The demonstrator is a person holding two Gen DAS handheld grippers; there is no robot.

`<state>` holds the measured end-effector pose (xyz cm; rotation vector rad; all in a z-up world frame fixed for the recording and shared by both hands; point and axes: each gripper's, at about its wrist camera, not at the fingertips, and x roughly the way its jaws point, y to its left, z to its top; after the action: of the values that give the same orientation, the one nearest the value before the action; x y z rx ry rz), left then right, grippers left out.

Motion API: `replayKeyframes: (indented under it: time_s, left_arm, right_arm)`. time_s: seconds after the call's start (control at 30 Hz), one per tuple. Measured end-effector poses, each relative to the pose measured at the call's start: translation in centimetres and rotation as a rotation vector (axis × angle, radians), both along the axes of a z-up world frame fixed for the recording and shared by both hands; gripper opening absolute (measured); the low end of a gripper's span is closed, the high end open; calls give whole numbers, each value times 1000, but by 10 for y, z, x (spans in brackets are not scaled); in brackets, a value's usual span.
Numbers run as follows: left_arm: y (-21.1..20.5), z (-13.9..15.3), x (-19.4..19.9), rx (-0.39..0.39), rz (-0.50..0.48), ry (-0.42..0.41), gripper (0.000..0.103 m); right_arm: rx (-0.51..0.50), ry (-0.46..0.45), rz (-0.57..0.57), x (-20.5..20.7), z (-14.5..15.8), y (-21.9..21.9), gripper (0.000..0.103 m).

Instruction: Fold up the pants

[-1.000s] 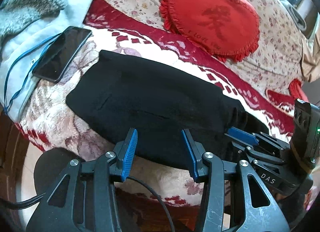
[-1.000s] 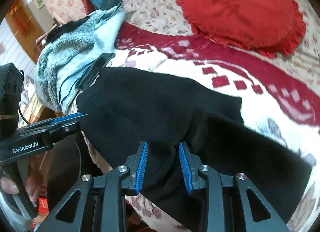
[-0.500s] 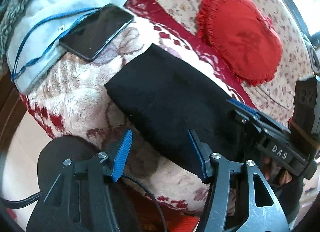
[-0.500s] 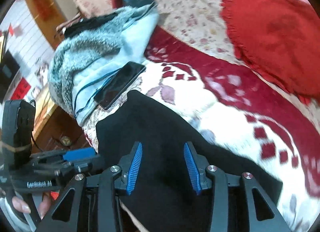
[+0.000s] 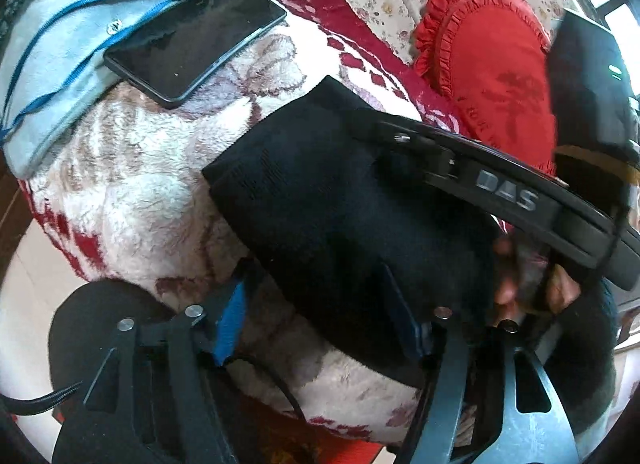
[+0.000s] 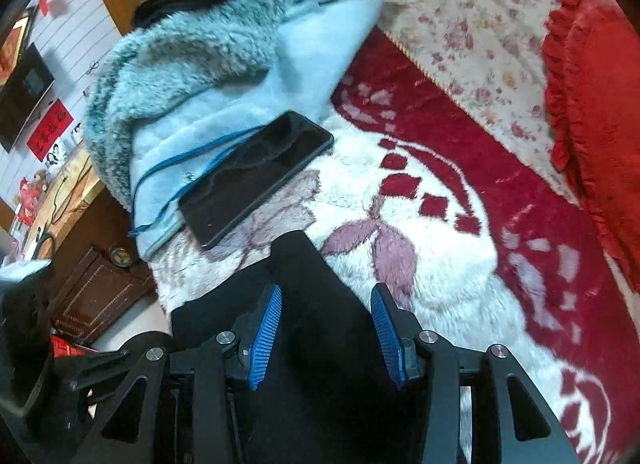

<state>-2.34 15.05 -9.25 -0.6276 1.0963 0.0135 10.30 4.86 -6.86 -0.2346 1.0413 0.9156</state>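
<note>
The black pants (image 5: 320,199) lie folded on the red and white fleece blanket (image 5: 132,199), their end near the blanket's front edge. My left gripper (image 5: 316,320) is open, its jaws wide apart over the pants' near edge, one blue pad beside the cloth. My right gripper (image 6: 326,330) is open right above the pants' end (image 6: 308,284), holding nothing. In the left wrist view the right gripper's body (image 5: 508,191) crosses over the pants.
A black phone (image 5: 192,39) lies partly on a light blue fleece garment (image 5: 48,35) with a blue cord, left of the pants; it also shows in the right wrist view (image 6: 256,171). A red heart cushion (image 5: 488,63) sits behind. The bed edge and floor (image 5: 16,296) lie at left.
Both grippers have moved left along the pants towards the end near the phone. Both jaws have opened wider. The right gripper now crosses close in front of the left camera.
</note>
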Motion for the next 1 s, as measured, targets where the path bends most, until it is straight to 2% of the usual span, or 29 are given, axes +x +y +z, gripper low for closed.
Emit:
replayKeyframes:
  time_s: [0.17, 0.27, 0.4, 0.43, 0.53, 0.77, 1.0]
  left_arm:
    - [0, 0, 4, -2, 12, -16, 68]
    - [-2, 2, 5, 17, -1, -31, 67]
    - [-4, 8, 4, 57, 0, -50, 42]
    - [-4, 10, 3, 61, 1, -55, 36]
    - [-5, 21, -4, 87, -6, -79, 28]
    - [-27, 64, -21, 196, -59, -186, 25]
    - [-74, 115, -44, 257, -176, -327, 25]
  right_arm:
    - [43, 67, 3, 11, -17, 5, 46]
    - [71, 71, -4, 11, -17, 4, 41]
    - [93, 71, -13, 6, -14, 0, 26]
    - [97, 63, -14, 3, -10, -1, 23]
    - [134, 53, -21, -3, 1, -7, 19]
    - [268, 21, -46, -20, 42, -37, 18]
    - [389, -68, -107, -49, 90, -98, 17]
